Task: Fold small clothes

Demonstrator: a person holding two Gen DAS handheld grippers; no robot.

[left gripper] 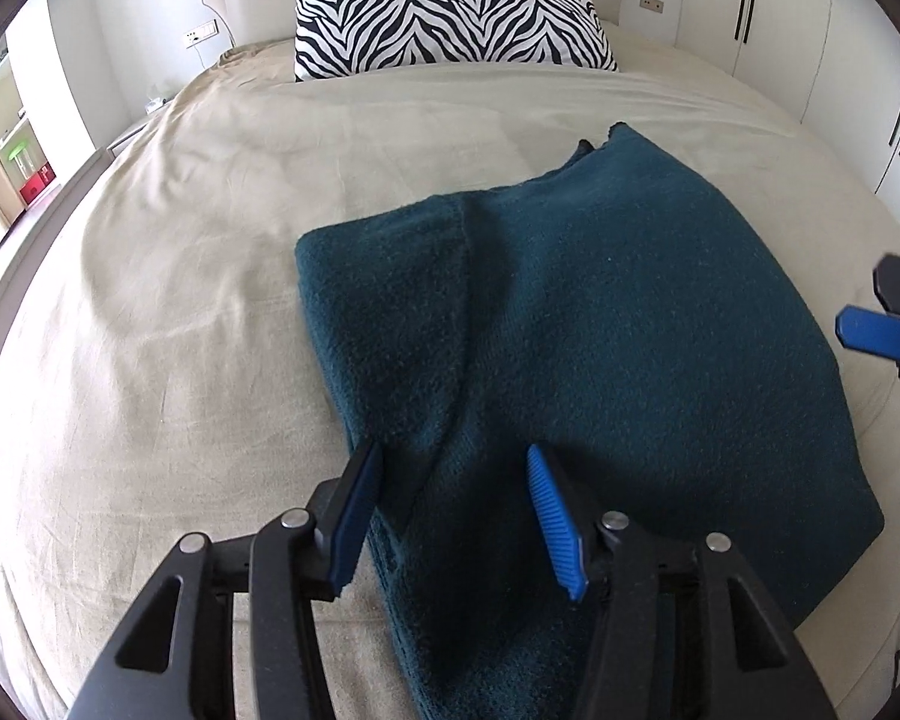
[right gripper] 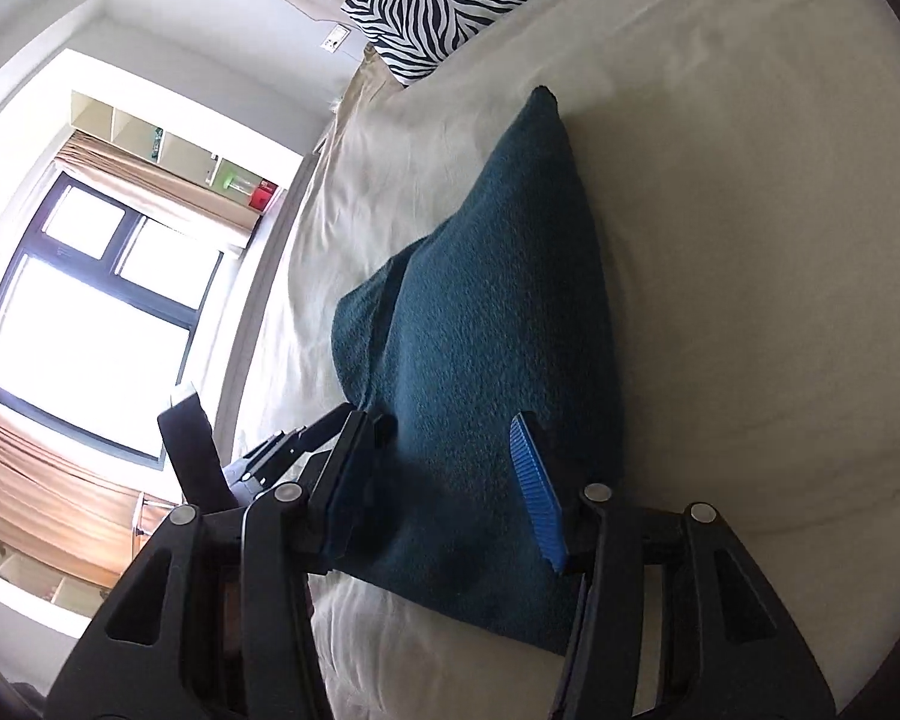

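A dark teal fleece garment [left gripper: 600,312] lies folded flat on the beige bed sheet [left gripper: 180,300]. In the left wrist view my left gripper [left gripper: 453,456] hovers over the garment's near left edge, its blue pads apart with nothing pressed between them. In the right wrist view my right gripper [right gripper: 441,426] stands open over the near end of the same garment [right gripper: 492,312], which lies below its fingers. One blue pad [left gripper: 876,333] of the right gripper shows at the right edge of the left wrist view, beside the garment.
A zebra-striped pillow [left gripper: 450,18] lies at the head of the bed. White wardrobe doors [left gripper: 780,0] stand beyond the right side. A bright window [right gripper: 90,312] with curtains faces the bed's left side. The bed's left edge [left gripper: 42,222] drops to the floor.
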